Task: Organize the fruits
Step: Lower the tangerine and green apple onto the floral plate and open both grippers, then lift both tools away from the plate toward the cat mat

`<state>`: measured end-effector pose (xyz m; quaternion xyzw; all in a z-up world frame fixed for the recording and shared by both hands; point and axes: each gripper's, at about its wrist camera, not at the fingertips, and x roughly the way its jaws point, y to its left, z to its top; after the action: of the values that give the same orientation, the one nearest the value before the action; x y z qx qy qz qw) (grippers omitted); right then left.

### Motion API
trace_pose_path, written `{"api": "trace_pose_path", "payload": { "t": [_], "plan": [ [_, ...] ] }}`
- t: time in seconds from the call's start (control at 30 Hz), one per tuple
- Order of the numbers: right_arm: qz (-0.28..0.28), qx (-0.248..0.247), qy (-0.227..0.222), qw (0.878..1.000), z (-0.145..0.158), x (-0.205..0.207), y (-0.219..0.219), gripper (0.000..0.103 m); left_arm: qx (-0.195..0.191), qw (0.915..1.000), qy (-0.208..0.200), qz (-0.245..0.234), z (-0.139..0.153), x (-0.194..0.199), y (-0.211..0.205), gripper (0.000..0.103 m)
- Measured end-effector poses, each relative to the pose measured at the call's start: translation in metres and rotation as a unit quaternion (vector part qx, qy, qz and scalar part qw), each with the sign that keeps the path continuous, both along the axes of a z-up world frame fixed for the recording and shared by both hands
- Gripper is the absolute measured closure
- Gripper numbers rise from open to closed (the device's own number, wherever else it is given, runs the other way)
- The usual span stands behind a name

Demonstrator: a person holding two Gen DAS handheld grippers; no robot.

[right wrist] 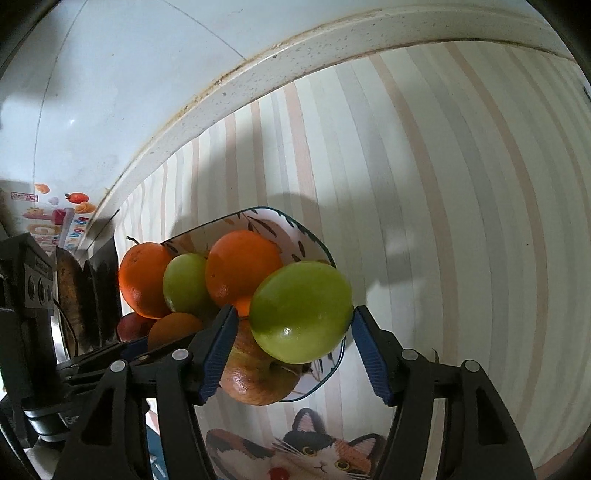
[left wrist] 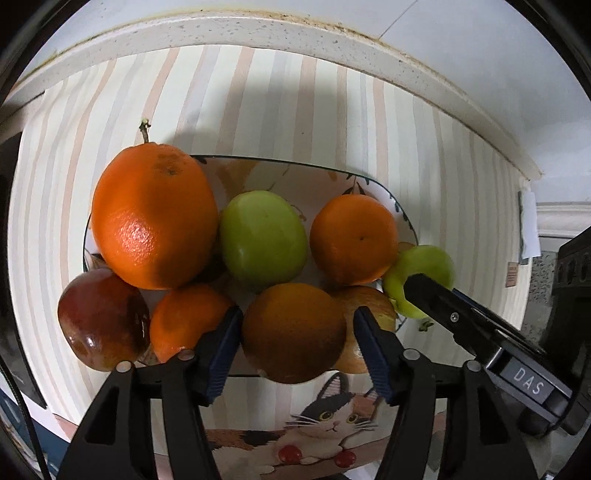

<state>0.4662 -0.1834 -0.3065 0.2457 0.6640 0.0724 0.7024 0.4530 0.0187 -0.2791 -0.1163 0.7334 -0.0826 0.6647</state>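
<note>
item: heaped fruit in a shallow painted ceramic dish with a dark rim, standing on a pastel striped cloth with a calico cat print. contents, near to far: a dull, shaded orange at the front edge; behind it a smooth green apple at centre; a large bright orange with a stalk on the left; a medium orange on the right; a small orange and a glossy dark red apple front left; a yellow-red apple front right, with a second green apple perched over the dish's right rim. left gripper: jaws released, straddling the shaded orange with gaps showing at both pads, nothing grasped. right gripper: jaws likewise released, bracketing the perched green apple; the right pad is near its skin, but no clamping is evident. handling note, as a judgement: both claws look placed for a pick. each should settle until the pads face the fruit's widest girth, then close slowly and squarely, since round waxy skins squirt out of an off-centre pinch. lifting the perched apple straight up should spare the yellow-red one below; the pile may roll once a support goes. surround: speckled white counter lip, pale tiled wall.
</note>
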Motion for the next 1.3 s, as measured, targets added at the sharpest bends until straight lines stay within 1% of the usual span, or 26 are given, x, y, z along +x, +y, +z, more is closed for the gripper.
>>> {"api": "trace_pose_path", "payload": {
  "t": [0.07, 0.17, 0.23, 0.27, 0.4, 0.47, 0.53, 0.6, 0.63, 0.73, 0.83, 1.0, 1.2, 1.3],
  "plan": [
    [-0.004, 0.003, 0.0, 1.0, 0.002, -0.001, -0.001, 0.033, -0.011, 0.9999, 0.0, 0.008, 0.002, -0.001, 0.004, 0.035],
    [-0.011, -0.001, -0.001, 1.0, 0.003, -0.003, -0.003, 0.026, -0.021, 0.9997, -0.002, 0.014, 0.006, -0.006, 0.009, 0.026],
    [-0.015, 0.0, 0.002, 1.0, 0.003, -0.005, -0.005, 0.021, -0.018, 0.9997, -0.007, 0.016, 0.009, -0.01, 0.009, 0.022],
    [-0.017, 0.0, 0.002, 1.0, 0.004, -0.006, -0.006, 0.02, -0.016, 0.9997, -0.01, 0.015, 0.009, -0.009, 0.009, 0.022],
    [-0.025, -0.009, -0.005, 1.0, 0.009, -0.013, -0.009, 0.009, -0.015, 0.9994, -0.027, 0.015, 0.02, -0.013, 0.012, 0.021],
    [-0.028, -0.011, -0.009, 1.0, 0.014, -0.015, -0.009, 0.009, -0.007, 0.9992, -0.037, 0.014, 0.023, -0.014, 0.011, 0.021],
    [-0.028, -0.024, -0.016, 0.999, 0.02, -0.019, -0.008, 0.009, 0.005, 0.9987, -0.049, 0.013, 0.029, -0.018, 0.013, 0.021],
    [-0.025, -0.049, -0.031, 0.998, 0.032, -0.024, -0.005, 0.008, 0.02, 0.9972, -0.071, 0.015, 0.038, -0.024, 0.016, 0.021],
    [-0.02, -0.07, -0.041, 0.996, 0.039, -0.028, -0.003, 0.007, 0.03, 0.9959, -0.085, 0.014, 0.044, -0.029, 0.018, 0.021],
    [0.004, -0.132, -0.074, 0.988, 0.065, -0.046, 0.013, 0.007, 0.064, 0.9905, -0.122, 0.006, 0.062, -0.047, 0.024, 0.021],
    [0.019, -0.163, -0.089, 0.982, 0.083, -0.061, 0.026, 0.007, 0.09, 0.9854, -0.145, 0.002, 0.073, -0.065, 0.032, 0.021],
    [0.035, -0.188, -0.111, 0.975, 0.11, -0.09, 0.045, 0.007, 0.114, 0.9792, -0.168, 0.006, 0.089, -0.094, 0.048, 0.021],
    [0.042, -0.198, -0.137, 0.97, 0.143, -0.119, 0.059, 0.007, 0.117, 0.973, -0.197, 0.025, 0.116, -0.123, 0.061, 0.021],
    [0.04, -0.194, -0.147, 0.969, 0.156, -0.131, 0.063, 0.007, 0.121, 0.9674, -0.221, 0.026, 0.134, -0.136, 0.065, 0.021]
  ]
}}
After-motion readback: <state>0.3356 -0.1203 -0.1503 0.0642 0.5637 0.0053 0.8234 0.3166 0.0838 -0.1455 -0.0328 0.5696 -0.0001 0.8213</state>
